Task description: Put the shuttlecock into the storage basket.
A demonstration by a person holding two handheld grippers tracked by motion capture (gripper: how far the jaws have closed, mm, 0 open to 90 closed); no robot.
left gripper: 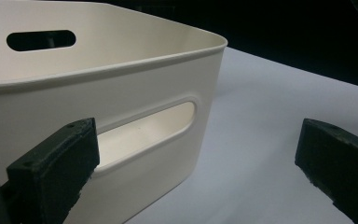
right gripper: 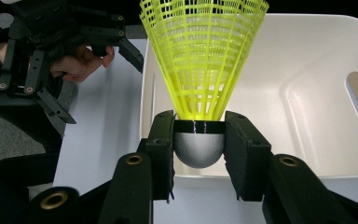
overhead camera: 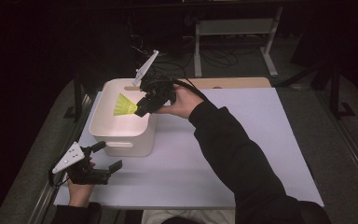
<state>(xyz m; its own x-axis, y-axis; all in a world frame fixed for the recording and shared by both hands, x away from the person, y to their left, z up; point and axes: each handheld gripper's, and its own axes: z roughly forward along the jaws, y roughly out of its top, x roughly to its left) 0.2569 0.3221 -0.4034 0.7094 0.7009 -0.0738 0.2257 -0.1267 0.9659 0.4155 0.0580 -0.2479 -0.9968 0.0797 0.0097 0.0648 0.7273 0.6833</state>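
Observation:
A yellow-green plastic shuttlecock (overhead camera: 125, 105) with a grey rounded cork (right gripper: 198, 148) is clamped by its cork between the pads of my right gripper (overhead camera: 141, 110), its skirt pointing out over the white bin (overhead camera: 103, 129). In the right gripper view the shuttlecock (right gripper: 203, 51) hangs above the bin's inner floor (right gripper: 307, 98). My left gripper (overhead camera: 103, 157) rests low on the table at the front left, just in front of the bin's near wall (left gripper: 121, 88), jaws wide apart with nothing between them. The left gripper (right gripper: 60, 51) also shows in the right gripper view, held by a hand.
The white bin has slot handles in its walls (left gripper: 144, 128) and stands at the left on a pale table sheet (overhead camera: 242, 140). A wooden strip (overhead camera: 233, 82) runs along the table's far edge. Dark floor, cables and a white frame (overhead camera: 235, 28) lie beyond.

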